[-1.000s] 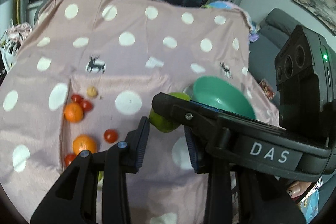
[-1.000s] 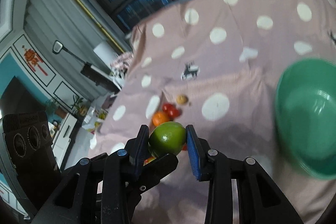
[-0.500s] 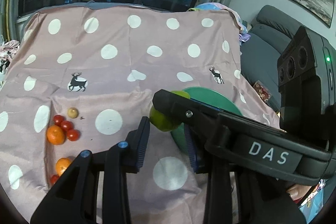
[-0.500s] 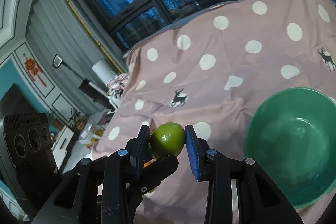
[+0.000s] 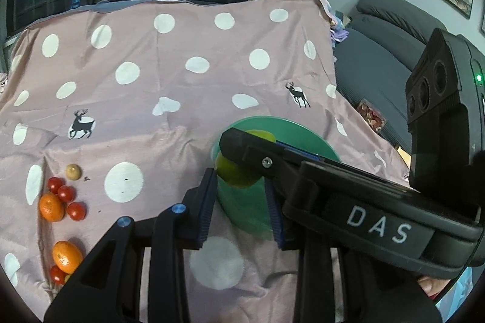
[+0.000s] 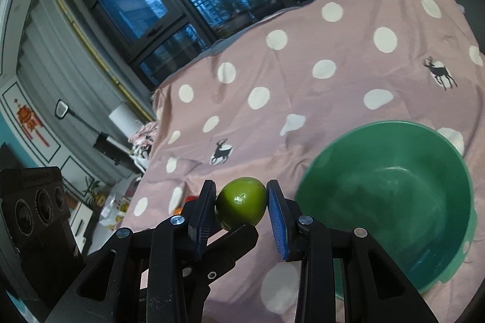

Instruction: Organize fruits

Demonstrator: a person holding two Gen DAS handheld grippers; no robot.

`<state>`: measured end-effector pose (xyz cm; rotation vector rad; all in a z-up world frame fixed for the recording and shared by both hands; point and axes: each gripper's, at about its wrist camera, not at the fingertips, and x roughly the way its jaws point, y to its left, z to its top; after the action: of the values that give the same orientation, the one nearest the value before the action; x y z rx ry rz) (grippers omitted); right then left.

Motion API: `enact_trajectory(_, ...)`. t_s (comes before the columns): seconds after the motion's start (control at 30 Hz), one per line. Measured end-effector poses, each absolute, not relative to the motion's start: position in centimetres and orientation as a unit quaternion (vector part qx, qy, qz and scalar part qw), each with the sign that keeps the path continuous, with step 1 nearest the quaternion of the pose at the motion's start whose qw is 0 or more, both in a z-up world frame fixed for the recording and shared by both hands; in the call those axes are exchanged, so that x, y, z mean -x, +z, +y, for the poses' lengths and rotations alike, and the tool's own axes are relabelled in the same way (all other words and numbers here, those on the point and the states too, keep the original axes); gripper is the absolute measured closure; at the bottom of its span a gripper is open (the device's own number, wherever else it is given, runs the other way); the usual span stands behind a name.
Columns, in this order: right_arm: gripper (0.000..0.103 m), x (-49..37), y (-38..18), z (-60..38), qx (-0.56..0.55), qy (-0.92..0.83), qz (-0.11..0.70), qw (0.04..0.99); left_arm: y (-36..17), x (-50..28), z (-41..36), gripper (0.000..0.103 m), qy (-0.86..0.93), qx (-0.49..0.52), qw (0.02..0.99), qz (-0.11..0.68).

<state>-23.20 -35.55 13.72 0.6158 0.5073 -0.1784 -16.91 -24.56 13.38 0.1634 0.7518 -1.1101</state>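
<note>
Pink spotted cloth (image 5: 169,123) with deer prints covers the bench, with dark windows behind and a grey sofa (image 5: 372,65) to the right. From the left wrist view, the left tongs (image 5: 241,201) stand narrow with nothing between them. The right tongs cross in front, holding a green lime (image 5: 235,176) over the near rim of a green bowl (image 5: 303,135). Oranges (image 5: 51,206) and small tomatoes (image 5: 75,211) lie in a cluster at the left of the cloth.

From the right wrist view, the right tongs (image 6: 242,206) are clamped on the lime (image 6: 241,201), both pads touching it. The bowl (image 6: 385,201) sits just to the right, tilted and empty.
</note>
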Motion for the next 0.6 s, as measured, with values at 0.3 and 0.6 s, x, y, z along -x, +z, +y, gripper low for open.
enact_trajectory(0.3, 0.067, 24.6, 12.8, -37.5, -0.309, -0.126, 0.246, 0.91, 12.5, 17.8, -27.1, 0.073, -0.532, -0.092, 0.762, 0.358)
enact_trajectory(0.6, 0.067, 25.4, 11.9, -38.9, -0.317, -0.165, 0.255, 0.898, 11.2, 18.3, -29.3, 0.074, -0.549, -0.1, 0.74, 0.375)
